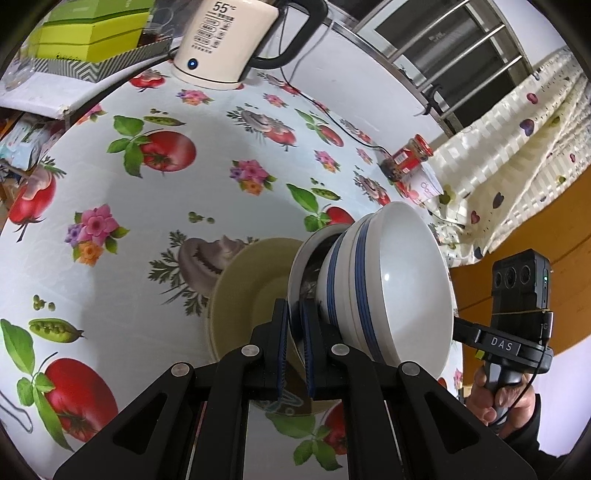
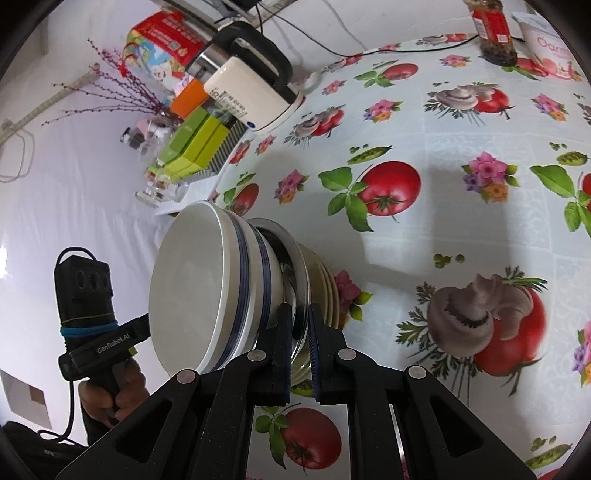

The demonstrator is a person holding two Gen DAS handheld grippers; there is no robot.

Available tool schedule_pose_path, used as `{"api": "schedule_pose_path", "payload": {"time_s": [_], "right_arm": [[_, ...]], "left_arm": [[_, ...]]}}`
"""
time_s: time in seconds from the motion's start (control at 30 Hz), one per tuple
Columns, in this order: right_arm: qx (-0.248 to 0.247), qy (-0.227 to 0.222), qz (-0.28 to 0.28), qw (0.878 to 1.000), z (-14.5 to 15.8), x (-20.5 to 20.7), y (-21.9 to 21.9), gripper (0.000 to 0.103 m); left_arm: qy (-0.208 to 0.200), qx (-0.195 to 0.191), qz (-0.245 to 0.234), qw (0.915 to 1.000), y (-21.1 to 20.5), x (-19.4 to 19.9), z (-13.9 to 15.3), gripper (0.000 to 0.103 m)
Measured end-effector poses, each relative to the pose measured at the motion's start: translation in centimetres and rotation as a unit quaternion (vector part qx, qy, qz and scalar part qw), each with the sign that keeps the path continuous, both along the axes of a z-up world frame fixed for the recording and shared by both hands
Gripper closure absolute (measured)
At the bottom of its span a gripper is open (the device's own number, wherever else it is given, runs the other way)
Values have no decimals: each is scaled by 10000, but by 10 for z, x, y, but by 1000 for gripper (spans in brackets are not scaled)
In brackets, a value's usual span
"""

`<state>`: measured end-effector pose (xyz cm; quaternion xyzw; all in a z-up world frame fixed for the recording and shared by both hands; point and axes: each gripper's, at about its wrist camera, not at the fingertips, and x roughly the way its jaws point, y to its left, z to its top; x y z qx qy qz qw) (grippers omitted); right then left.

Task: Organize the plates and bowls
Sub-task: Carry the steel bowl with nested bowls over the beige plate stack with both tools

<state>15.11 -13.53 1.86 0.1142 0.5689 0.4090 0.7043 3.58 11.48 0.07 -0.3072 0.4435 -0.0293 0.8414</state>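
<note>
Two nested white bowls with blue stripes (image 1: 388, 280) (image 2: 199, 288) sit in a shiny steel dish (image 1: 297, 266) (image 2: 297, 258). My left gripper (image 1: 294, 328) is shut on the dish's near rim. My right gripper (image 2: 300, 332) is shut on the rim from the opposite side. Just beneath the dish is a stack of beige plates (image 1: 251, 295) (image 2: 327, 288) on the fruit-print tablecloth (image 1: 147, 221); whether the dish touches them I cannot tell. In each view a hand (image 1: 498, 398) (image 2: 122, 391) grips the other gripper's handle, whose fingers are hidden behind the bowls.
A cream electric kettle (image 1: 225, 40) (image 2: 251, 99) stands at the back, with green boxes (image 1: 92, 33) (image 2: 195, 144) beside it. A red-lidded jar (image 1: 406, 158) and a yoghurt cup (image 1: 423, 188) stand near the table's edge. A black cable (image 1: 332, 114) runs across the cloth.
</note>
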Motion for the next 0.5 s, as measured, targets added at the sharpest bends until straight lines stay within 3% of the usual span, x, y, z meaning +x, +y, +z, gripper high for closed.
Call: {"api": "schedule_pose_path", "payload": {"time_s": [0.5], "right_arm": [[-129,112,173,9997,-12,2,24,94]], "left_arm": [[135,-48,162,9998,13,-2,-10,97]]}}
